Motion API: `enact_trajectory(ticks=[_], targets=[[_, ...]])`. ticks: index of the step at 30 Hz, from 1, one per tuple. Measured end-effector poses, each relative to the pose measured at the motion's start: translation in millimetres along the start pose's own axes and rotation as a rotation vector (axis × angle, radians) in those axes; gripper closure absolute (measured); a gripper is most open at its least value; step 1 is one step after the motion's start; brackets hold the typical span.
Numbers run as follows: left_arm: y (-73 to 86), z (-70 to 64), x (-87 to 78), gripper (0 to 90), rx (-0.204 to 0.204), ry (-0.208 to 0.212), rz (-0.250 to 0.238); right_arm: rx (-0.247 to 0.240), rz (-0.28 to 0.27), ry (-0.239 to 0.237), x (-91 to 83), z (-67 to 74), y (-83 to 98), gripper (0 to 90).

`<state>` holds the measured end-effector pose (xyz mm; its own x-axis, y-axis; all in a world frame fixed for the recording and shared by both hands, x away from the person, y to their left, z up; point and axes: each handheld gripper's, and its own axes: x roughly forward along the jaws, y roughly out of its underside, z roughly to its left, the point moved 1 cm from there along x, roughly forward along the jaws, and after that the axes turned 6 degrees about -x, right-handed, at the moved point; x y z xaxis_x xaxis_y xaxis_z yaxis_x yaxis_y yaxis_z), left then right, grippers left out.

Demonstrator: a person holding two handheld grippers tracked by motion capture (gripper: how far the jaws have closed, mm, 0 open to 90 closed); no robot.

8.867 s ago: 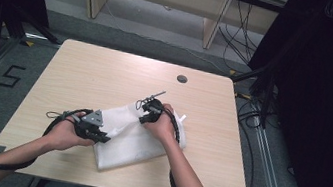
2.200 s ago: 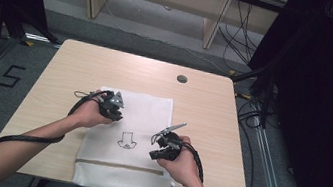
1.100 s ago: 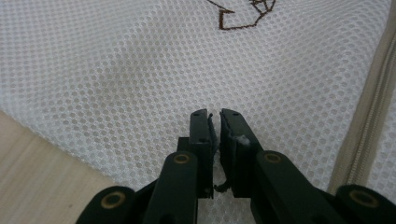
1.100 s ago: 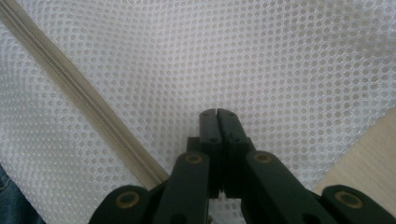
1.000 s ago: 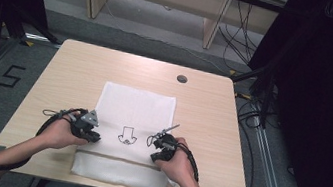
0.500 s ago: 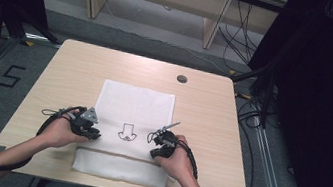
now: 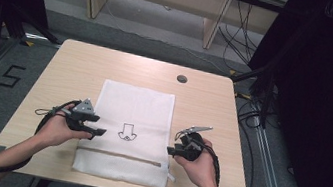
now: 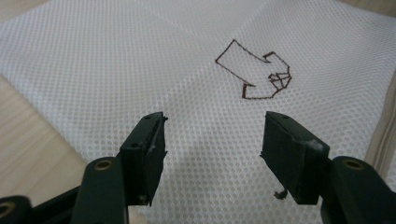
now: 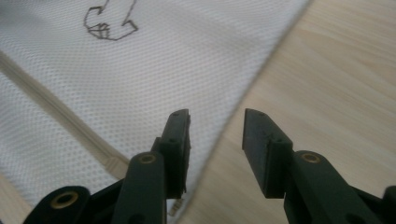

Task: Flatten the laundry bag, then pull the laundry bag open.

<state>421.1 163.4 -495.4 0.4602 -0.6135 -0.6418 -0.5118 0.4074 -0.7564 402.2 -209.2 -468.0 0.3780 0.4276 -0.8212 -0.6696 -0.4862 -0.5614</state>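
Both grippers (image 7: 100, 132) (image 7: 170, 151) just opened, released white mesh bag (image 7: 133, 113); flat, arrow-printed.

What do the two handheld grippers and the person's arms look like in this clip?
Both the left claw and the right claw are black with two blocky jaws and brass-coloured pivot pins. Each carries a grey three-cornered plate on top and trails a black cable. The forearms are bare, with no sleeves visible.

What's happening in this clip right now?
A person at a wooden table has a white mesh laundry bag spread flat, zipper toward them. The left hand-held gripper sits over the bag's left edge, the right hand-held gripper at its right edge. Both sets of jaws have just been opening, with nothing between them, so the bag lies released.
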Motion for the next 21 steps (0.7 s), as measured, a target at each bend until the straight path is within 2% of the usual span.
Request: enact_trajectory(ticks=[1,2,3,4,5,6,7,8,11,13,14,15,17,18,20,21], targets=[[-0.7,-0.3,0.2,38.8,-0.003,0.009,-0.01,0.008,-0.002,0.013,-2.4,-3.9,0.9,60.5],[-1.6,0.8,-0.3,38.6,0.015,0.007,-0.013,0.021,-0.01,0.026,-3.6,-7.3,1.8,59.6],[-1.5,1.0,-0.3,38.6,0.016,0.007,-0.013,0.042,-0.034,0.043,-4.5,-11.0,3.7,57.2],[-1.5,1.0,-0.3,38.6,0.016,0.007,-0.013,0.042,-0.034,0.043,-4.5,-11.0,3.7,57.2],[-1.3,1.4,-0.6,38.6,0.021,0.001,-0.013,0.041,-0.061,0.046,-2.6,-12.0,4.6,57.2],[-1.2,1.5,-0.7,38.6,0.019,0.0,-0.013,0.045,-0.034,0.043,-5.5,-11.3,4.7,57.2],[-0.8,1.1,-0.7,38.6,0.007,-0.002,-0.02,0.038,-0.039,0.05,-6.3,-10.3,5.5,58.7],[-0.8,1.0,-0.9,38.6,-0.01,0.0,-0.024,0.01,-0.047,0.057,-6.7,-9.5,5.9,61.7],[-1.7,1.9,-2.0,37.8,0.006,-0.006,-0.019,-0.032,-0.02,0.067,-9.5,-6.7,4.8,64.4],[-0.8,0.7,-1.2,37.7,-0.008,-0.004,-0.022,-0.051,-0.012,0.08,-8.6,-7.4,4.8,64.1],[-0.8,1.0,-1.7,37.6,0.005,-0.003,-0.016,-0.043,-0.032,0.077,-6.0,-7.1,5.5,64.1],[-1.0,1.0,-2.3,37.5,0.015,-0.009,-0.013,-0.036,0.011,0.069,-8.2,-6.2,5.7,64.1],[-1.0,0.8,-2.5,37.4,0.013,-0.008,-0.017,-0.047,0.025,0.061,-6.9,-4.7,6.1,64.4],[-1.1,0.3,-2.1,37.4,0.005,-0.007,-0.024,-0.067,0.018,0.055,-5.3,-5.6,5.9,64.5],[-1.1,0.7,-2.3,37.2,0.002,-0.007,-0.016,-0.045,0.021,0.036,-3.0,-4.7,5.1,63.2],[-1.0,0.3,-1.8,36.8,-0.003,-0.011,-0.015,-0.017,0.031,0.032,-2.7,-2.9,5.1,61.2]])
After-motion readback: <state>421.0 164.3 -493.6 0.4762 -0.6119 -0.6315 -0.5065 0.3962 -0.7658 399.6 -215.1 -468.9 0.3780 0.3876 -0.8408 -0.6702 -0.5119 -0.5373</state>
